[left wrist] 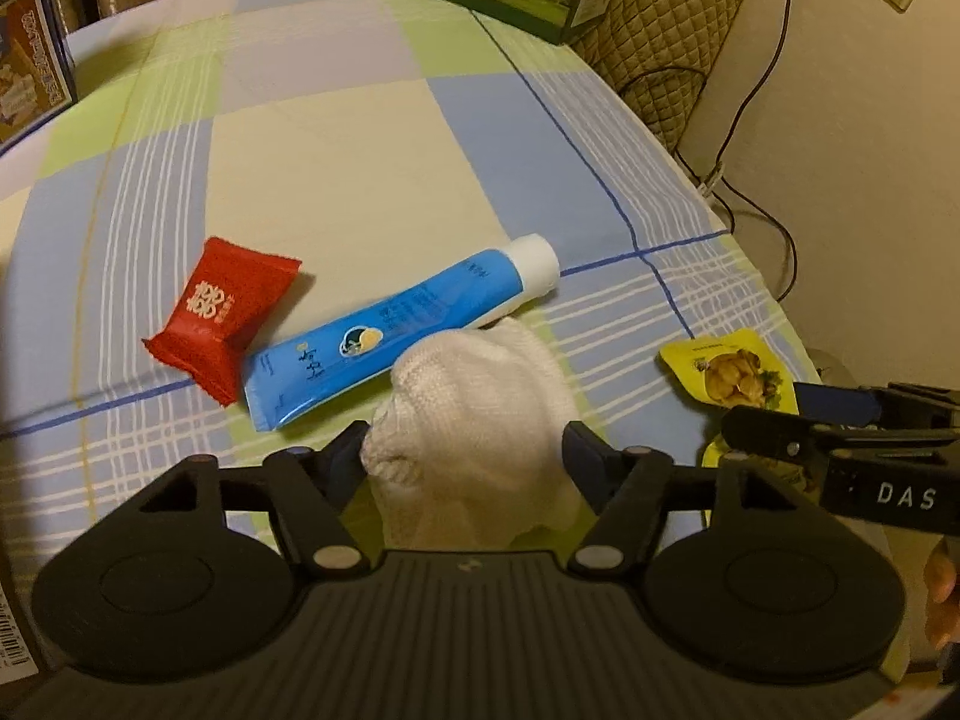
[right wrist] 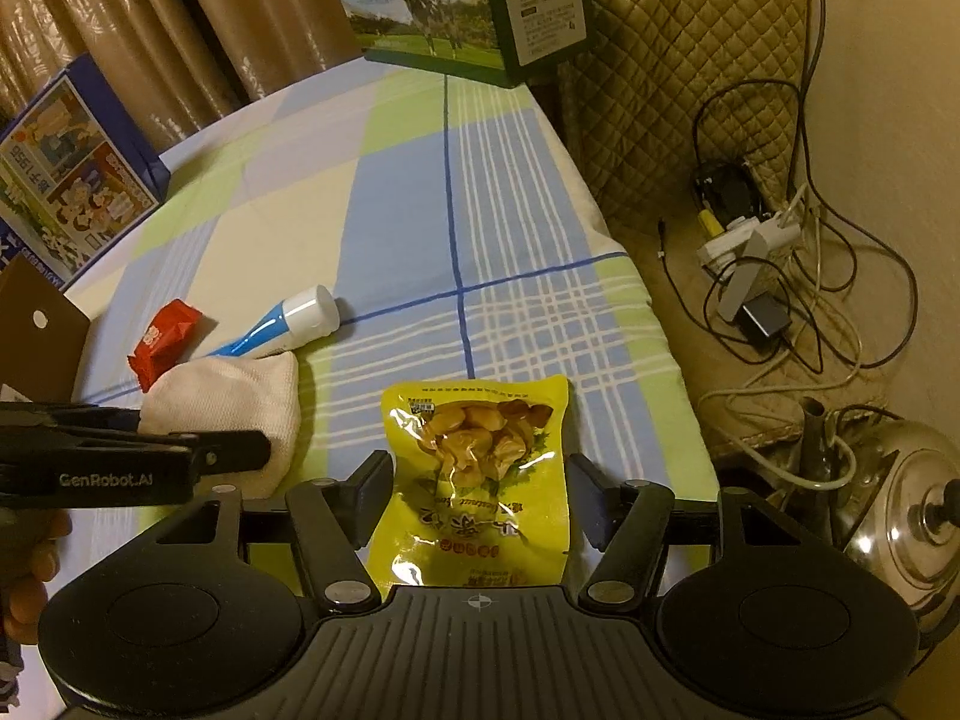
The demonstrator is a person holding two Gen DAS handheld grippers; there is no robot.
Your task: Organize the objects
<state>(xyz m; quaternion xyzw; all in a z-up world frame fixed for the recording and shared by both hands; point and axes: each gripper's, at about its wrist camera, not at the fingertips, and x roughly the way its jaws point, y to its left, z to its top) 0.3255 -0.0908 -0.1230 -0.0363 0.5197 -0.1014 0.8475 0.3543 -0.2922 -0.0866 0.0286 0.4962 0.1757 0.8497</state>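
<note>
A white cloth [left wrist: 474, 420] is seen low in the centre of the left wrist view, bracketed by the left gripper [left wrist: 465, 456], whose fingers are spread at its 2 sides; whether they press it cannot be told. In the right wrist view a yellow pouch [right wrist: 477, 468] lies at lower centre between the parted fingers of the right gripper [right wrist: 480, 492], with gaps showing on both sides, so it is not yet held. Above and left of the cloth, a blue tube [left wrist: 396, 336] is laid diagonally, its lower edge tucked just under the cloth, and a red packet [left wrist: 219, 327] rests against the tube's flat end. All 4 items are spread on a checked tablecloth [left wrist: 336, 168]. A milk carton [right wrist: 444, 0] is set at the top of the frame, a printed box [right wrist: 66, 174] at upper left.

Snagging is judged the risk: if the cloth is lifted, the tube may be dragged and the packet nudged. The slick pouch could slip from a shallow pinch.
</note>
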